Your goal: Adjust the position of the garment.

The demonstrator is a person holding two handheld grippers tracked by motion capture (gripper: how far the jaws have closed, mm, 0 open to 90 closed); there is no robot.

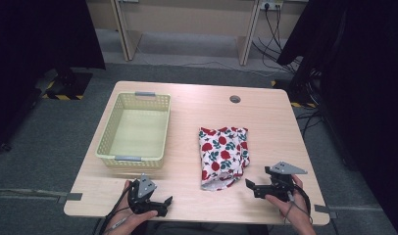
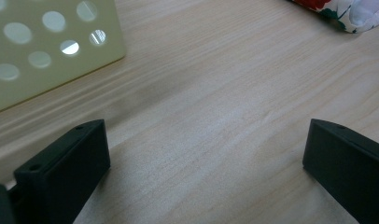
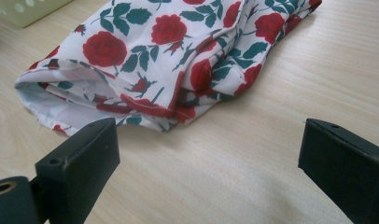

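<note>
We hold two black two-jaw grippers low over a pale wooden table [image 1: 197, 105], near its front edge. Our left gripper [image 1: 160, 204] sits at the front left, its jaws spread wide apart with nothing between them; in the left gripper view [image 2: 204, 154] bare wood shows between the two black jaws. Our right gripper [image 1: 251, 186] sits at the front right, jaws also wide apart and empty, pointing toward the folded white cloth printed with red roses and green leaves [image 1: 223, 155].

That cloth lies flat on the table, right of centre, between the two grippers but closer to the right one. In the right gripper view the cloth [image 3: 169, 60] lies just ahead of the jaws, its open hem end turned toward us, the left jaw's tip close to that edge; whether it touches, we cannot tell.

A pale yellow perforated plastic basket [image 1: 106, 138] with grey handles stands on the left half of the table, well apart from the cloth. Its holed wall [image 2: 47, 46] appears just beyond our left gripper.
</note>
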